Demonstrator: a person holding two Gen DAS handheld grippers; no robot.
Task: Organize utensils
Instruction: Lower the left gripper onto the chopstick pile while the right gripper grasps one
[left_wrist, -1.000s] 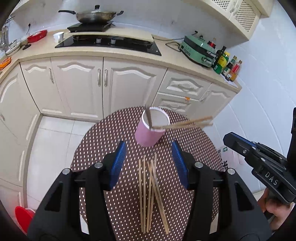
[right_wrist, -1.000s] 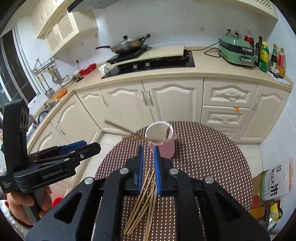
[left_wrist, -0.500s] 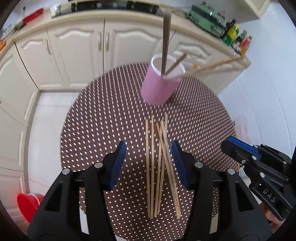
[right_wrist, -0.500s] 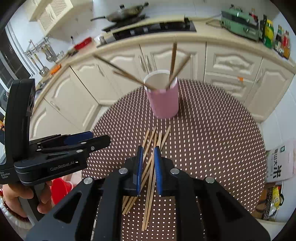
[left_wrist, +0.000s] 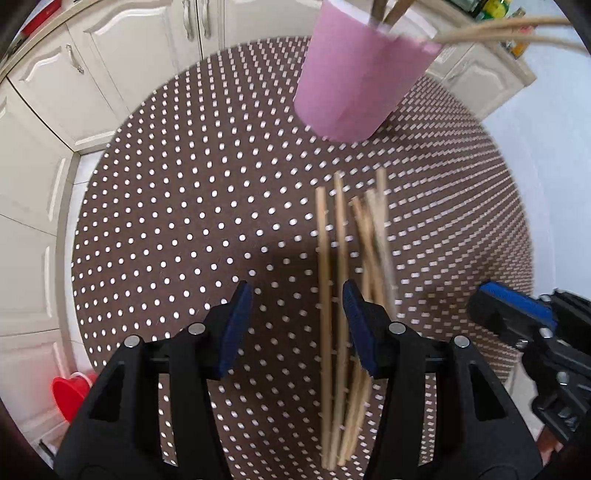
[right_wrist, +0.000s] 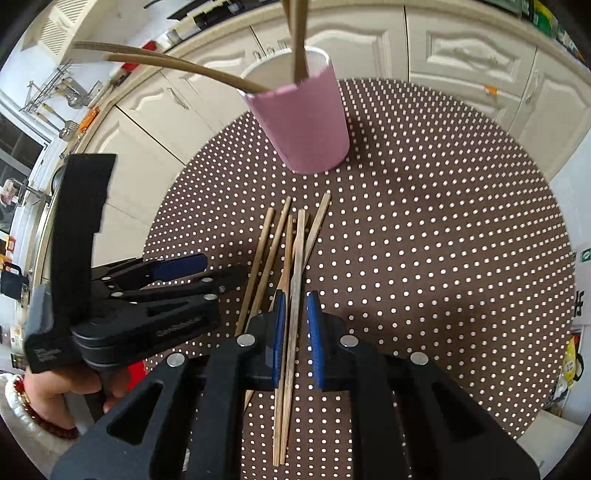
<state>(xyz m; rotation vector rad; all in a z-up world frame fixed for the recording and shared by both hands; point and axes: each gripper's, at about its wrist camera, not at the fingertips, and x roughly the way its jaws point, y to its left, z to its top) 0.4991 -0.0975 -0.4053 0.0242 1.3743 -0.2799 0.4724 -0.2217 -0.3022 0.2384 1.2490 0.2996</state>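
**Narrow gap over a crowded bundle: the pick could take too many sticks, or none**

At the left, the left gripper (left_wrist: 297, 325) hung low over the dotted round table (left_wrist: 166, 229) with its blue pads spread wide and nothing between them but the near edge of the bundle. Its right pad sat over the leftmost of the loose chopsticks (left_wrist: 351, 280), which lay side by side and partly crossed on the table, just this side of the pink cup (left_wrist: 351, 74). If this gripper dropped further it could press on or roll those outer sticks and shift the pile under the other tool.

In the middle, the cup stood upright beyond the bundle with several chopsticks already in it (right_wrist: 177, 66), some leaning far out over the rim. That lean looked like a hazard: a stick carried in from below might knock them, and the cup seemed light enough to tip or slide.

To the right, the right gripper (right_wrist: 295, 332) was down over the bundle with its pads drawn close but not pressed together, straddling one or two sticks without clearly pinching them. Because the sticks touched and overlapped, closing here might catch a neighbour as well, or squeeze one out sideways. A grip this near the sticks' near ends would also let the long far end droop and swing on the lift, making the cup mouth harder to hit.
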